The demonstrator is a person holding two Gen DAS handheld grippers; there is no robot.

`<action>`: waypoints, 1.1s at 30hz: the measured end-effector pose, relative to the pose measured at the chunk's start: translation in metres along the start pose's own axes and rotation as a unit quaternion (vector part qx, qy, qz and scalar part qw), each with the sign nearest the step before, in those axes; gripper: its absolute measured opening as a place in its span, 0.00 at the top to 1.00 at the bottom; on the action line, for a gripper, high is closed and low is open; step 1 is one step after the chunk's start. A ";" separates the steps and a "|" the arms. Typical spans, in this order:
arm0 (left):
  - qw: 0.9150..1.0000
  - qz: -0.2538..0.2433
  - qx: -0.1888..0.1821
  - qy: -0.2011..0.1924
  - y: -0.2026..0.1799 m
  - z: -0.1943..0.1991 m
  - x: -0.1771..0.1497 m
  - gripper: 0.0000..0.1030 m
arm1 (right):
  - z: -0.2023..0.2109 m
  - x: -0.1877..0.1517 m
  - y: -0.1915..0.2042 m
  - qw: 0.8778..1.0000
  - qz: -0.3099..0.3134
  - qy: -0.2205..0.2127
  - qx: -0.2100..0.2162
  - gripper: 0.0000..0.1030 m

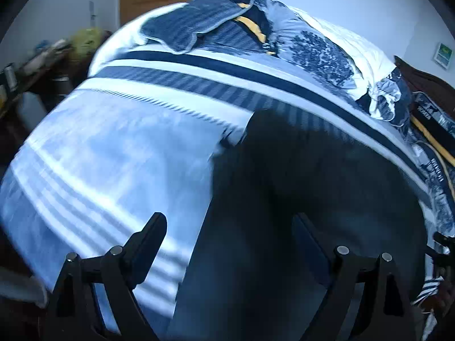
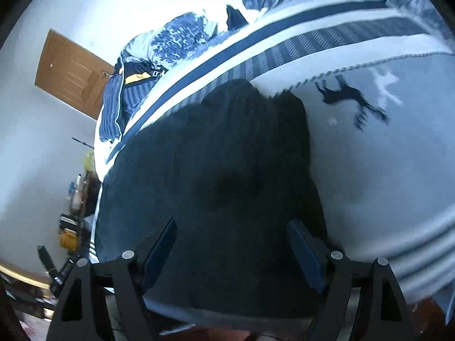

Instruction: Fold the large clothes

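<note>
Bed (image 1: 113, 147) with striped blue-white cover, blurred. Dark garment (image 2: 216, 187) spread on bed, near edge cut off, folds indistinct. Left gripper (image 1: 230, 236) above garment's edge, jaws wide, empty. Right gripper (image 2: 231, 241) over garment, jaws wide, empty.

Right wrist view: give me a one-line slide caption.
Open right gripper poised over a dark garment spread on a blue-and-white bedspread.

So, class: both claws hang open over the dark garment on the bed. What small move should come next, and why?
Probably lower the left claw and right claw onto the dark garment and close on its near edge: it lies spread on the striped bedcover, and neither claw grips anything.
</note>
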State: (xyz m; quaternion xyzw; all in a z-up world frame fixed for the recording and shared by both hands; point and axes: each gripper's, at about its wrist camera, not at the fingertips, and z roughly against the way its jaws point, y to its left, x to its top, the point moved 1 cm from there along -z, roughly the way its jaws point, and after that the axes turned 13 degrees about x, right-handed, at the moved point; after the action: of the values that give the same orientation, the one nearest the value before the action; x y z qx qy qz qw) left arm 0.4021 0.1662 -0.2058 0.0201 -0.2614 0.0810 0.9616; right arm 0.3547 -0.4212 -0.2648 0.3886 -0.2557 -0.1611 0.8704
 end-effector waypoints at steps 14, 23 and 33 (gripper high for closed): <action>0.968 -0.062 -0.174 0.169 -0.069 -0.181 0.078 0.07 | -0.139 0.133 -0.040 0.983 0.017 0.162 0.085 0.16; 0.976 -0.094 -0.162 0.111 -0.090 -0.141 0.063 0.93 | -0.150 0.095 -0.010 0.974 0.048 0.185 0.125 0.89; 0.987 0.001 -0.158 -0.014 -0.065 -0.059 0.142 0.95 | -0.083 0.140 0.086 0.979 0.134 0.080 0.133 0.95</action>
State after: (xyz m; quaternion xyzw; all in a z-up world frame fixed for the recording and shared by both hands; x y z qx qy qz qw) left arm 0.5625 0.1275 -0.1846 -0.1318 -0.2846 0.0396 0.9487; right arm 0.5232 -0.3834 -0.2023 0.4748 -0.2543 0.0236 0.8422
